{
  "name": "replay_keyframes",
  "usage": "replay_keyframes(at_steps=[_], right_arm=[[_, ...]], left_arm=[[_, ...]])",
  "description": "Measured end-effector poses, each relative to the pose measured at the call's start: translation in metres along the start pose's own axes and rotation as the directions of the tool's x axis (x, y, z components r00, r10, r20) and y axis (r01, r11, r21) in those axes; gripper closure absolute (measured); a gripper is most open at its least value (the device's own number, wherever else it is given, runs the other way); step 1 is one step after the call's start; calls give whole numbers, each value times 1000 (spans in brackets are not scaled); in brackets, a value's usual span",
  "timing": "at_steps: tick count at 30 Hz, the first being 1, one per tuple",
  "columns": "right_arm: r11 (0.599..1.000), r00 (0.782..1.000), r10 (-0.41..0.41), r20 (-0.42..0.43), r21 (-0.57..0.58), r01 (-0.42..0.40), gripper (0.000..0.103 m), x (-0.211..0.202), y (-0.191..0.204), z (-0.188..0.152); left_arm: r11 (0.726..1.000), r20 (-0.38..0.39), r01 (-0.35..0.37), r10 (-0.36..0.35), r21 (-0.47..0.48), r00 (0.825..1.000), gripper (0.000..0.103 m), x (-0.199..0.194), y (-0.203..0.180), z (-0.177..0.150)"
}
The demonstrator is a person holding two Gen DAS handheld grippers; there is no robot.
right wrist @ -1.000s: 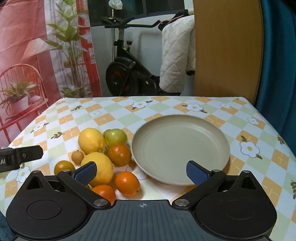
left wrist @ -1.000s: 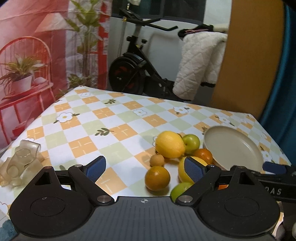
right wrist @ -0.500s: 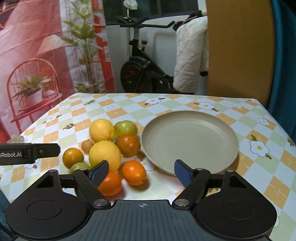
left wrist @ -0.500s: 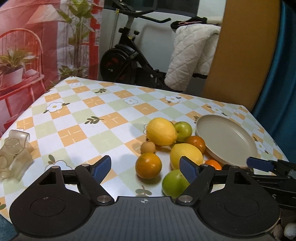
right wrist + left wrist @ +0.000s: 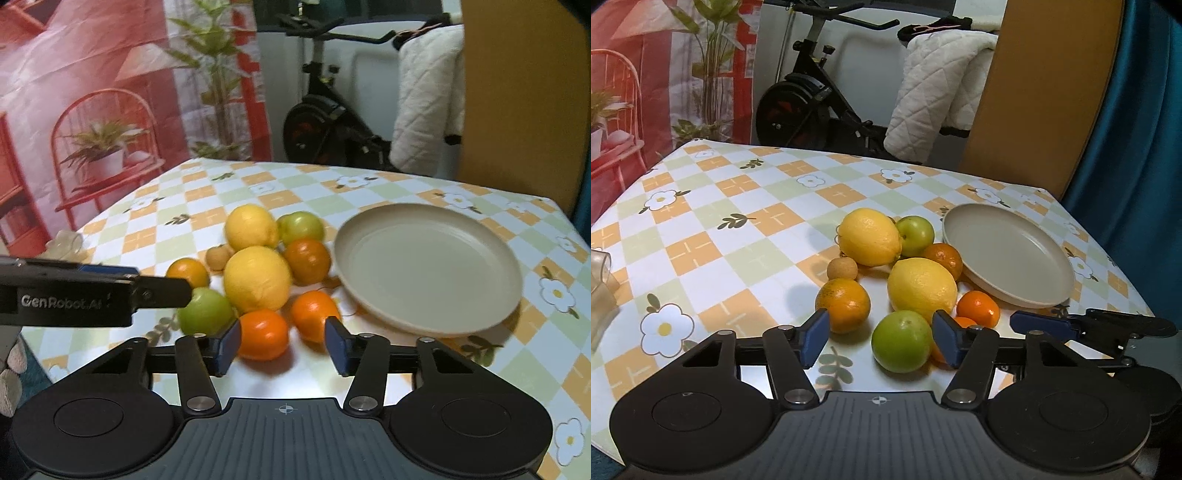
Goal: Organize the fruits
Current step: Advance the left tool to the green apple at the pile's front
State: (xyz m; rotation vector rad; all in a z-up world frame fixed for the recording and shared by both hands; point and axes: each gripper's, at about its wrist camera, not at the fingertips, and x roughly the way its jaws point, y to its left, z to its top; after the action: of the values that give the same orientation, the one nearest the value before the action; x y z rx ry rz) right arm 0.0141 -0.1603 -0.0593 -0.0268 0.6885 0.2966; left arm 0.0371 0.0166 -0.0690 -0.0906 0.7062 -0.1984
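Left wrist: I hold left gripper (image 5: 879,338) open, empty; green apple (image 5: 901,340) sits dead ahead between fingers, untouched, on bench (image 5: 701,221). Plate (image 5: 1008,254) off to right, bare.

Right wrist: right gripper (image 5: 281,345) open, empty; orange (image 5: 263,334) just ahead, left of centre, nearer this side.
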Motion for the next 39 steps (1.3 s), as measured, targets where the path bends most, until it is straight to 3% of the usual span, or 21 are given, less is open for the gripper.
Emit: replay_keyframes(at_steps=[13, 29, 39], right_arm=[[1000, 1000, 11, -12, -3, -11, 64, 2, 1, -3], [1000, 999, 16, -31, 25, -15, 62, 6, -3, -2], [999, 999, 29, -39, 31, -28, 61, 6, -2, -1]], left_arm=[[1000, -17, -4, 4, -2, 1000, 40, 0, 0, -1], [1000, -41, -23, 23, 7, 999, 40, 4, -1, -2], [1000, -50, 7, -7, 1, 999, 40, 6, -1, -3]])
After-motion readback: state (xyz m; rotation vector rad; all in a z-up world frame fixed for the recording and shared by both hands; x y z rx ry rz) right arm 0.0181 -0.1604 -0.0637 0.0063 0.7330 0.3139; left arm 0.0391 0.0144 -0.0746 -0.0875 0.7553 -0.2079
